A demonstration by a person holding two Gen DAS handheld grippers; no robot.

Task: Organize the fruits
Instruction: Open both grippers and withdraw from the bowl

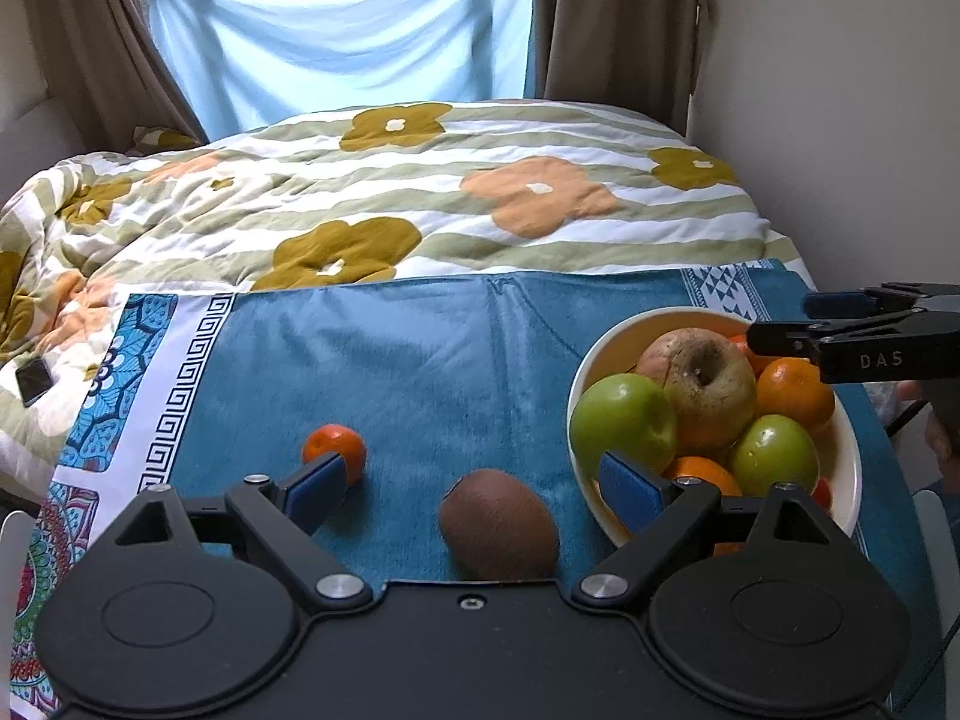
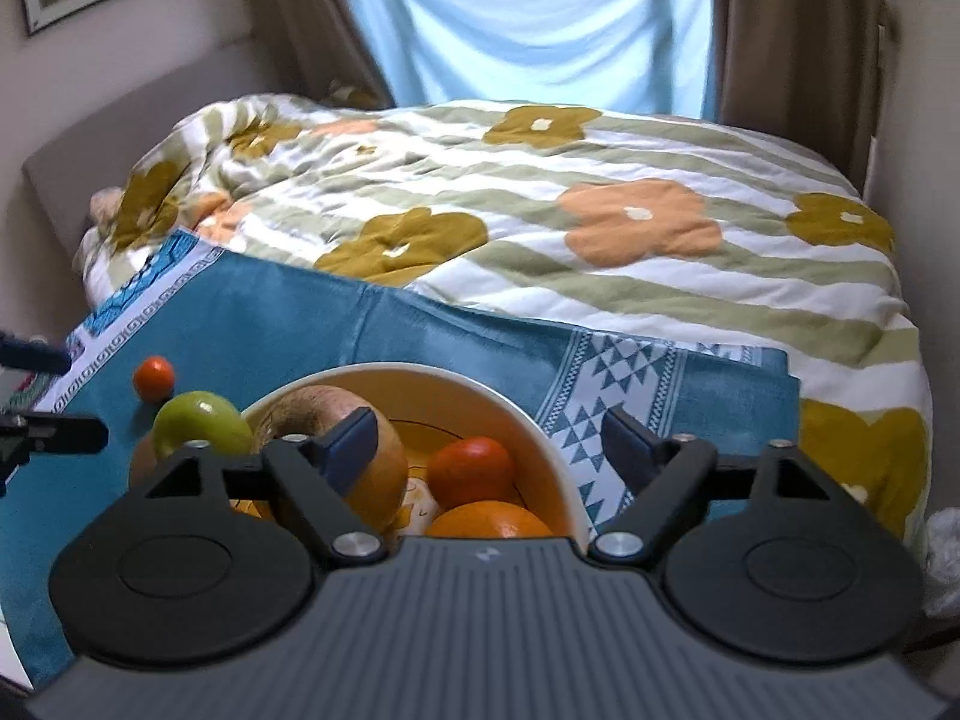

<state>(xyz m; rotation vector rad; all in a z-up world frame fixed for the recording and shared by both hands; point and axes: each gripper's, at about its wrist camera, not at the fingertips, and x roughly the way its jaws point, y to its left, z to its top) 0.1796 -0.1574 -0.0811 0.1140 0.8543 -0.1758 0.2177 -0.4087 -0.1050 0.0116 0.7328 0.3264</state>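
A cream bowl [image 1: 847, 468] on the blue cloth [image 1: 390, 372] holds green apples [image 1: 621, 420], a brownish apple [image 1: 705, 381] and oranges [image 1: 792, 390]. A brown kiwi [image 1: 498, 525] lies on the cloth between the jaws of my open, empty left gripper [image 1: 474, 486]. A small tangerine [image 1: 333, 450] sits just beyond its left finger. My right gripper [image 2: 489, 438] is open and empty, hovering over the bowl [image 2: 528, 420]. It also shows at the right edge of the left wrist view [image 1: 780, 324]. The right wrist view shows the tangerine [image 2: 153, 378] too.
The blue cloth lies over a floral duvet [image 1: 420, 192] on a bed. A dark phone [image 1: 33, 378] lies at the left. Curtains and a window stand behind, and a wall [image 1: 840, 120] runs along the right.
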